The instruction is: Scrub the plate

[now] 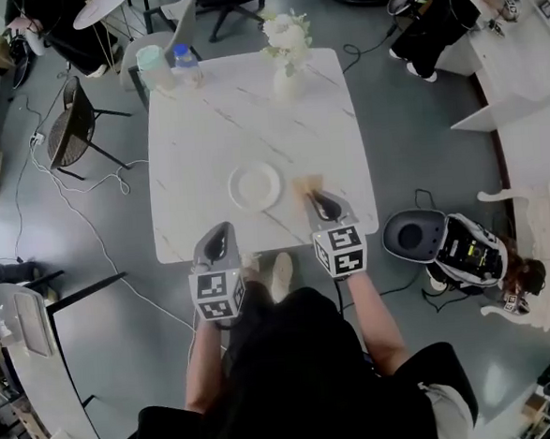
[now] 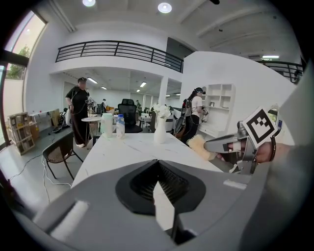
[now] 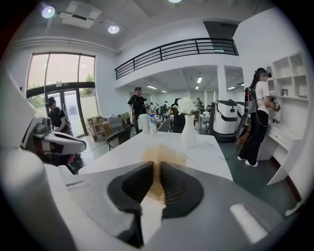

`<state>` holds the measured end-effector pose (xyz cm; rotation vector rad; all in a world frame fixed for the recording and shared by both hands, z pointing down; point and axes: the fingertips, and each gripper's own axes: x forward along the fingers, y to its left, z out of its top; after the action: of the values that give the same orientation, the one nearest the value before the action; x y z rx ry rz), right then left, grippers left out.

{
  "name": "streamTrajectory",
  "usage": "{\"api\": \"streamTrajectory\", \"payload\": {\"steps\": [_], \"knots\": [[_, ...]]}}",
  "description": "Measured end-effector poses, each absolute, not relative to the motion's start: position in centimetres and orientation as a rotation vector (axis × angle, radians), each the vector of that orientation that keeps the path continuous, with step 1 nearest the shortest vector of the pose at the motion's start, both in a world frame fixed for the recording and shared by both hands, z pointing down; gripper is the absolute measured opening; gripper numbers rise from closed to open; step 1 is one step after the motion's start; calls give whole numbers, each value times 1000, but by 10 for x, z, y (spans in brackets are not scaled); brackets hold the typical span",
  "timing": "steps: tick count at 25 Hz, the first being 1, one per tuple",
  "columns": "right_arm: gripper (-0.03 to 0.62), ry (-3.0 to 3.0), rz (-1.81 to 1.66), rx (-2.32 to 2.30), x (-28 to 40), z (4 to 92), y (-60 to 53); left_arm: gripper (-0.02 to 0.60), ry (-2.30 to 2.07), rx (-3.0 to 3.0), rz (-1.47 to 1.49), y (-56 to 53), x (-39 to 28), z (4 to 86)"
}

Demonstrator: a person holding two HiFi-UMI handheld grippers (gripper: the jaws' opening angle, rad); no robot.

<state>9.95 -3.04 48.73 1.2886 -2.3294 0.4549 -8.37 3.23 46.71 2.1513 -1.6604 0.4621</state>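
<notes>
Right gripper point(image 1: 316, 200) is pinching a tan fuzzy sponge point(image 1: 306, 183) near the plate point(image 1: 255, 186), which is lying round, plain white and flat on the marbled table point(image 1: 248, 103). Left gripper point(image 1: 218, 233) is hovering with jaws together.

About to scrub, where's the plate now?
Head view: the plate lies near the table's front edge, just left of the sponge in the right claw.

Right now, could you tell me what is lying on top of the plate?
Nothing shows on the plate; its face looks bare. The tan sponge is beside it, clamped in the right gripper. The tabletop under the plate is covered.
</notes>
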Motion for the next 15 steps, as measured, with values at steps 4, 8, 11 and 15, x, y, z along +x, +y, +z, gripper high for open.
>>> {"api": "streamTrajectory", "payload": {"steps": [4,8,11,15], "knots": [[49,-2353,434,1245,74,482,-31,8,-1663,2123,482,33,-100,478],[49,-2374,431,1211,51,480,-36,8,-1643,2109,491,27,-109,487],[49,-2377,430,1182,33,483,-42,8,-1622,2091,491,18,-116,493],[49,-2377,434,1144,11,490,-47,8,-1590,2090,511,10,-121,502]]}}
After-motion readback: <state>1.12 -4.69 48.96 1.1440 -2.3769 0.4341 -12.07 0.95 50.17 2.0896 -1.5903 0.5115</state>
